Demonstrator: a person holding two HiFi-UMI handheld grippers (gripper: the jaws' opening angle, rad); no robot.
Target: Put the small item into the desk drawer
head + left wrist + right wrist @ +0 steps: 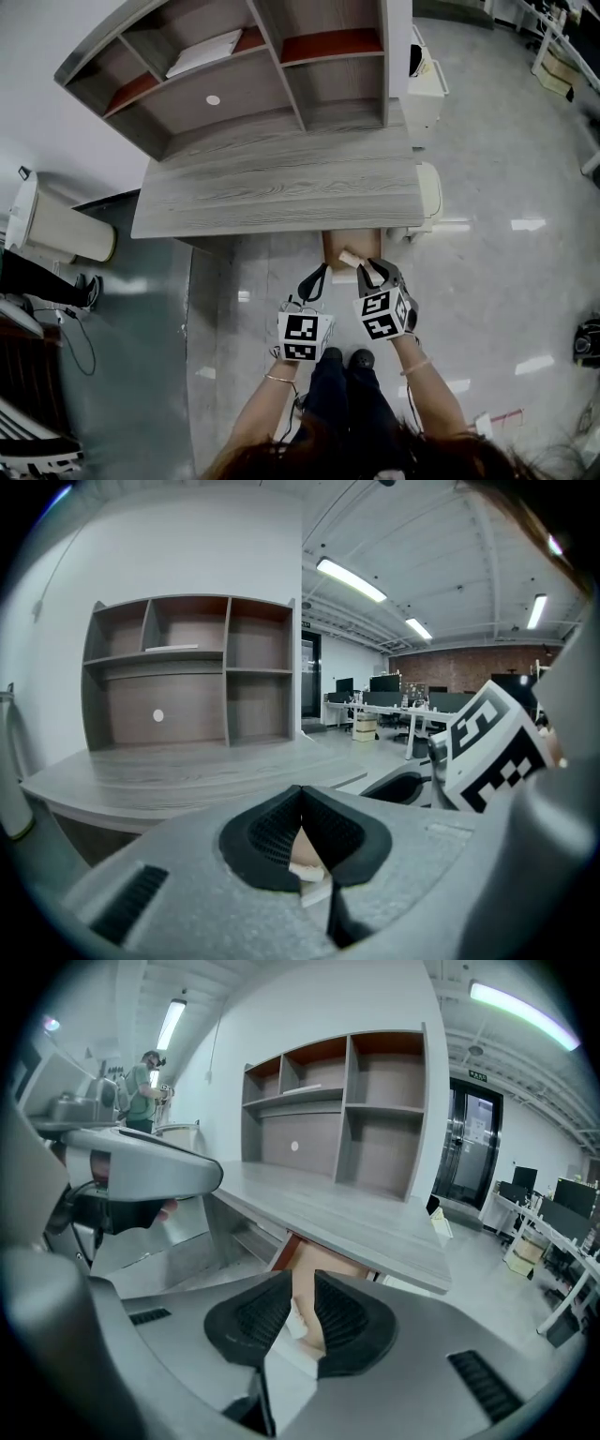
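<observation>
Two tongs are held low in front of the person, near the front edge of a grey wood-grain surface [281,192]. The right tongs [373,272] are clenched on the small item [351,256], a short pale piece that sticks out from their tips toward the far left. In the right gripper view the same pale piece [292,1324] sits in the narrow gap between the two dark ribbed pads [349,1321].

The drawer [333,246] stands pulled out from under the surface, its tan inside showing. The small item hangs over the near part of that opening, gripped by the tongs; whether it touches the drawer bottom cannot be told.

The left tongs [316,278] are just left of the right pair, near the drawer's near left corner. In the left gripper view their tips meet at a point with nothing gripped, and the tan drawer and a pale patch show through the gap lower down. The right pair's marker cube [492,742] fills the right of that view.

At the far side of the surface stands an open shelf unit [244,103] with a white sheet [204,52] lying in an upper left compartment. A white bin [56,230] lies to the left of the desk. The person's dark shoes [347,357] show on the glossy grey floor [506,281], just near of the tongs.
</observation>
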